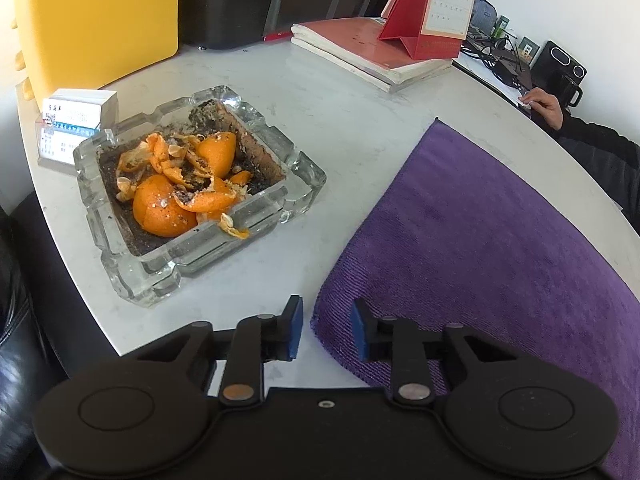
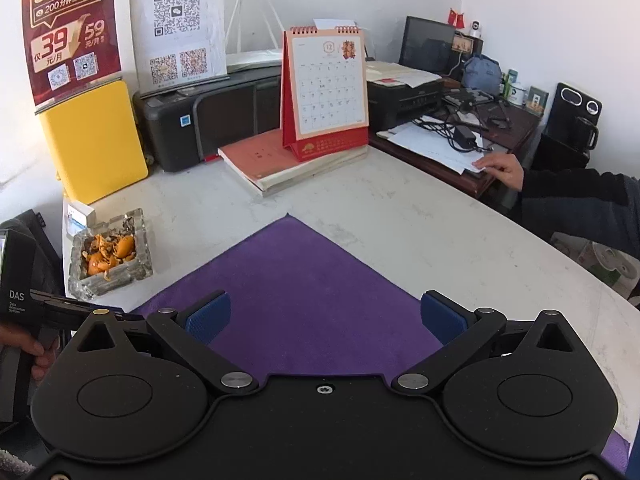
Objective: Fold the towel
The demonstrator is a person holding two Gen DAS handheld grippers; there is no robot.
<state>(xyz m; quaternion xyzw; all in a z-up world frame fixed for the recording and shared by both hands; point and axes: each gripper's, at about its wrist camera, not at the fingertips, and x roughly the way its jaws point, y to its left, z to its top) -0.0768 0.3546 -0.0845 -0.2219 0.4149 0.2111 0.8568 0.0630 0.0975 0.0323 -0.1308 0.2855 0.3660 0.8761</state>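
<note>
A purple towel (image 1: 500, 240) lies flat on the white table (image 1: 320, 112), one corner pointing at the far side (image 2: 288, 220). My left gripper (image 1: 327, 330) sits low at the towel's near left corner. Its blue pads stand a narrow gap apart with the towel's edge between them; the right pad (image 1: 359, 332) is over the cloth, and bare table shows beside the left pad (image 1: 297, 330). My right gripper (image 2: 325, 318) hovers over the near part of the towel (image 2: 304, 280), wide open with nothing in it. The left gripper's black body (image 2: 24, 300) shows at the left edge.
A glass ashtray (image 1: 304, 184) full of orange peel stands just left of the towel. Behind it are a card box (image 1: 76, 120), a yellow board (image 1: 100, 20), a printer (image 2: 200, 120), and books (image 2: 280, 164) under a desk calendar (image 2: 326, 88). A person's hand (image 2: 504, 168) rests on papers at the right.
</note>
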